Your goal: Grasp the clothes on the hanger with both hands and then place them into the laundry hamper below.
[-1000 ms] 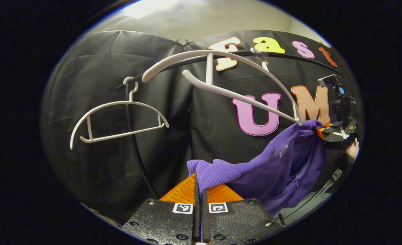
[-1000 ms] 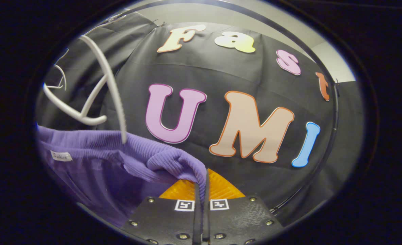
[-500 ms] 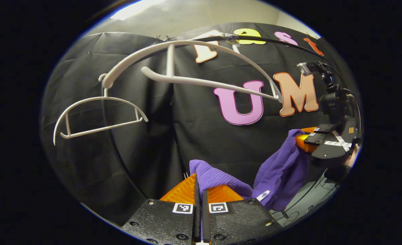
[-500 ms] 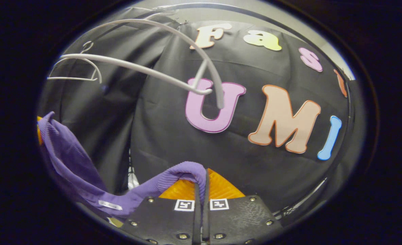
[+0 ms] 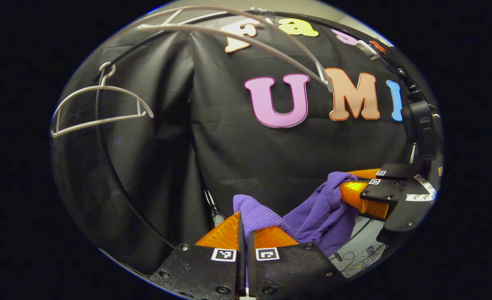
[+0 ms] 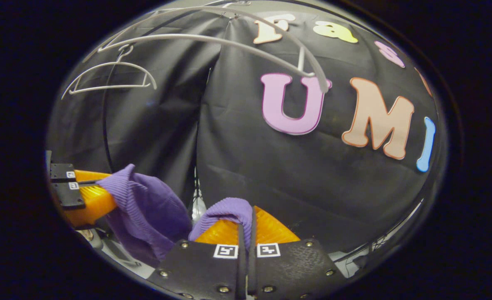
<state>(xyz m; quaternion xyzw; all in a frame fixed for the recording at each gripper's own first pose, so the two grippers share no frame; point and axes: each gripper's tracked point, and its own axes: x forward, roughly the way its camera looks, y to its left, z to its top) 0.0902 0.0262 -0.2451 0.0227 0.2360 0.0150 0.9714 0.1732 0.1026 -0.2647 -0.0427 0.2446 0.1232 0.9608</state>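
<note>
We hold the purple knit garment (image 5: pixel 312 214) with both grippers: left gripper (image 5: pixel 246 233) and right gripper (image 6: pixel 248 229), fingers clenched on ribbed fabric. A second ago it still draped the near white hanger (image 5: pixel 271 41); now that hanger hangs bare overhead. We judge lowering toward the hamper comes next.

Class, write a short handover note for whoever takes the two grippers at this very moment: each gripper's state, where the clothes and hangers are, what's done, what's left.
Left gripper: shut on the purple sweater.
Right gripper: shut on the same sweater's other end.
The sweater sags between the two grippers, off the hanger.
The near white hanger hangs bare on the rail above; a second bare hanger hangs farther along.
Done: both grasps made, sweater off the hanger.
Left: lower it into the laundry hamper, then let go.
</note>
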